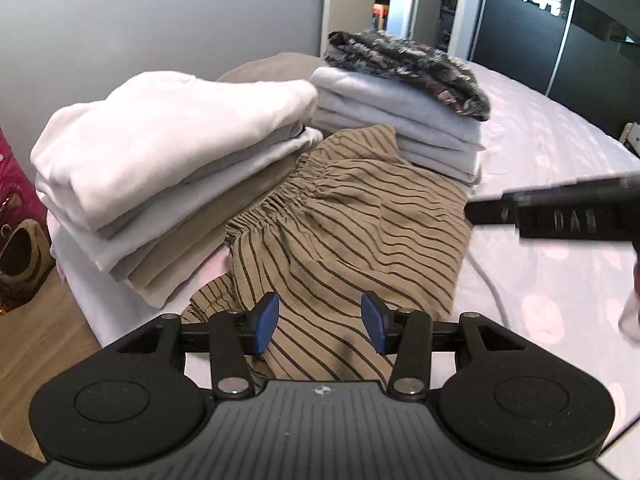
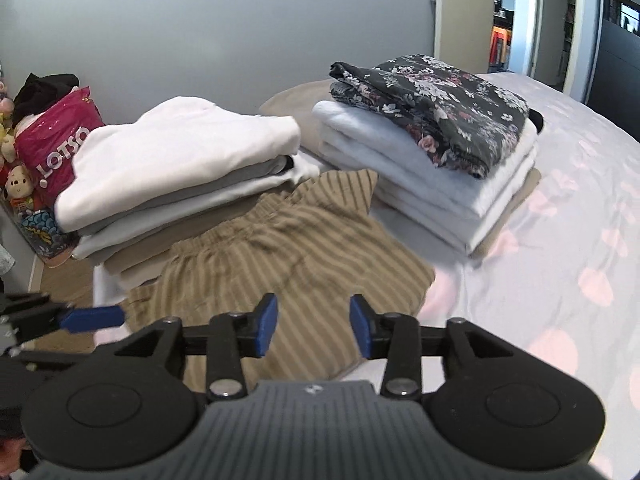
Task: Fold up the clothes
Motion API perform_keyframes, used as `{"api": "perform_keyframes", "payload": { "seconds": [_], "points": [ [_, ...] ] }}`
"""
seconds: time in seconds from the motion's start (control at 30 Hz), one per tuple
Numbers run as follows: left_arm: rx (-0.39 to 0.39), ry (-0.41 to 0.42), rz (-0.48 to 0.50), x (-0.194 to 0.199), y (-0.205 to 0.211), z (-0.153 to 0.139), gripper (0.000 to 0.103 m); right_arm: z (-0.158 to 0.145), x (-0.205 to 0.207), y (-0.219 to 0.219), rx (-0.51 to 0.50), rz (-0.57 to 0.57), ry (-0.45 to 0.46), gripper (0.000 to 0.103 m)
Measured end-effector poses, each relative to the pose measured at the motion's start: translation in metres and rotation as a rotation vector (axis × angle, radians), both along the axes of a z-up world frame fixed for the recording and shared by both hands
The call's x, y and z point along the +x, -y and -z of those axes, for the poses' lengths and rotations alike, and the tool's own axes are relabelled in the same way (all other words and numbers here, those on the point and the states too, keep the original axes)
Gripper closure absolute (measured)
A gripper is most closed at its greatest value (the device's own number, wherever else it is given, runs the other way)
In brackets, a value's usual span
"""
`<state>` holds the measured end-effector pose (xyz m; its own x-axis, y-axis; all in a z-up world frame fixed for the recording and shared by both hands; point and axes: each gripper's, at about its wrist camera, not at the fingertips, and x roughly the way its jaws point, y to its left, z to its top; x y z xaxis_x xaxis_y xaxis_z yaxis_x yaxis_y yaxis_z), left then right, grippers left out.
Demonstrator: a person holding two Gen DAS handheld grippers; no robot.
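We see the bed (image 2: 560, 208) best from the right wrist: its pale sheet with pink blotches runs bare from the shorts out to the right edge, the widest free room here. The left wrist view cuts that stretch short and instead shows the dark wardrobe (image 1: 520, 32) beyond the bed's far side. At the bed's left edge only the right view gives us the pink bag (image 2: 60, 136) whole, with its lettering and some soft toys beside it on the floor; from the left wrist just a sliver of it shows.

Two folded stacks sit toward the far end: a left stack (image 2: 180, 168), white on top, at the left edge, and a right stack (image 2: 424, 172) topped by a dark floral garment (image 2: 440, 108). Their lower layers blur together, so we cannot count them.

The striped shorts (image 1: 344, 232) lie flat between and in front of the stacks, waistband touching the left stack's base, a far corner reaching the right stack. The near hem is hidden behind both tools.

Our left gripper (image 1: 320, 322) hangs above the shorts, jaws apart, nothing between the pads. Our right gripper (image 2: 313, 326) is likewise spread and empty above the shorts' near right part. In the left view it is a motion-blurred dark bar at the right.
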<state>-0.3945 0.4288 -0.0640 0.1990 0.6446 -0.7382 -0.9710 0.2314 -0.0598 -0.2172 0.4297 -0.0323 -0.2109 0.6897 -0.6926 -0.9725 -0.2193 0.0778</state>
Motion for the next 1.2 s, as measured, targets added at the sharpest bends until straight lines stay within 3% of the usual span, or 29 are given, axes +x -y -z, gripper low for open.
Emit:
{"api": "perform_keyframes", "payload": {
  "seconds": [0.13, 0.27, 0.43, 0.7, 0.77, 1.07, 1.2],
  "points": [
    [0.014, 0.014, 0.027, -0.004, 0.015, -0.004, 0.047, -0.001, -0.010, 0.037, 0.013, 0.067, 0.001, 0.050],
    [0.003, 0.006, 0.063, -0.006, 0.030, 0.003, 0.046, 0.000, -0.015, 0.072, 0.036, 0.146, -0.023, 0.043],
    [0.074, -0.049, 0.062, -0.009, 0.051, 0.005, 0.036, 0.009, -0.022, 0.108, 0.047, 0.233, -0.035, 0.035],
    [0.121, -0.115, 0.075, -0.005, 0.069, 0.009, 0.034, 0.015, -0.036, 0.151, 0.091, 0.301, -0.032, 0.027],
    [0.123, -0.114, 0.082, -0.005, 0.071, 0.010, 0.030, 0.017, -0.037, 0.158, 0.093, 0.312, -0.035, 0.027],
    [0.098, -0.110, 0.115, -0.003, 0.077, 0.017, 0.030, 0.026, -0.036, 0.179, 0.076, 0.348, -0.046, 0.023],
    [0.109, -0.153, 0.124, 0.004, 0.080, 0.020, 0.029, 0.028, -0.036, 0.182, 0.066, 0.346, -0.053, 0.023]
  ]
}}
